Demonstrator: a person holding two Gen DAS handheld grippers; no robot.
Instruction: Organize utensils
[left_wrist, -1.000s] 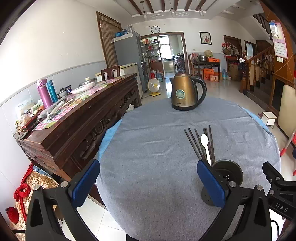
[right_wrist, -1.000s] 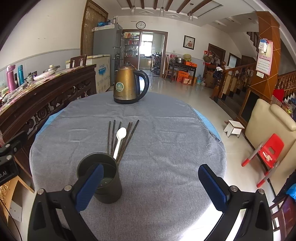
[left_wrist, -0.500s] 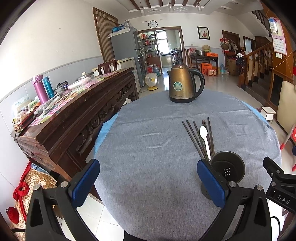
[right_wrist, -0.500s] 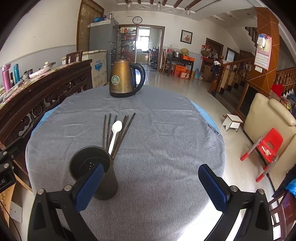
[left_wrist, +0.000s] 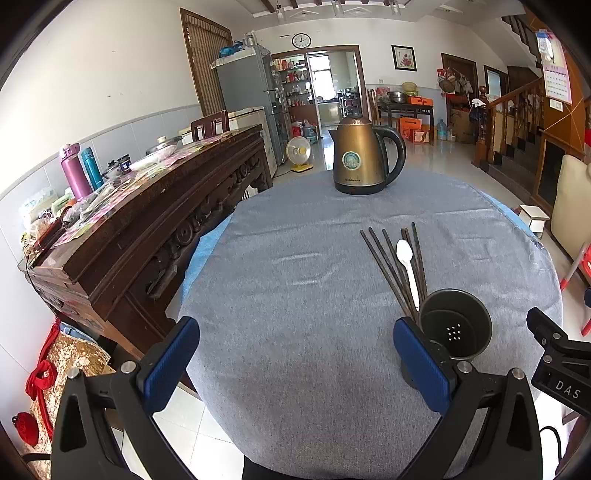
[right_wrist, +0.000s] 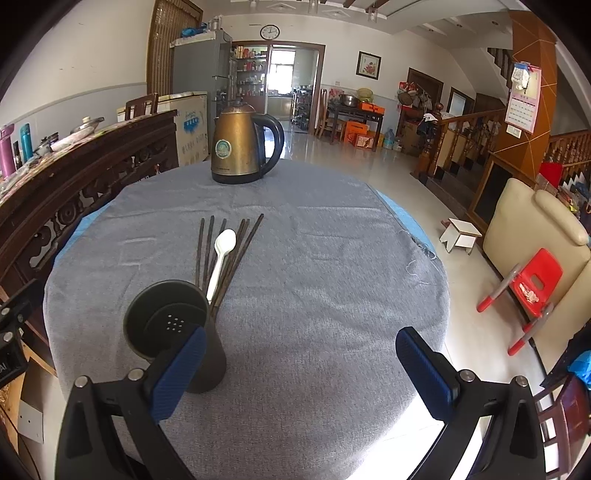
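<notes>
Nothing is picked up yet, so this reads as the very start of the job. Left gripper (left_wrist: 295, 360) sits at the bottom of its frame, jaws spread wide, nothing between them, only gray tablecloth (left_wrist: 295, 295) in the gap. Right gripper (right_wrist: 301, 369) also at the bottom of its frame, jaws spread wide and empty. Dark round holder (right_wrist: 173, 332) stands upright at lower left of the right view, just behind that gripper's left finger; in the left view the same holder (left_wrist: 456, 325) is at lower right, just past the left gripper's right finger. Holder looks empty, with a perforated bottom showing. Dark chopsticks (right_wrist: 225, 254) lie fanned flat on the cloth at frame center-left in the right view, near ends running right up beside the holder, though contact can't be confirmed. White spoon (right_wrist: 221, 254) lies among them, bowl pointing away toward the kettle (right_wrist: 243, 147) at upper center, handle end near the holder's rim. Kettle stands well apart from the pile, not part of this. Likely next move: one gripper drops toward the pile, closes on the spoon or a single chopstick, lifts and stands it in the holder. Sticks are thin and flat on cloth, so the pinch needs to come in low, and neighbours may get dragged along.
</notes>
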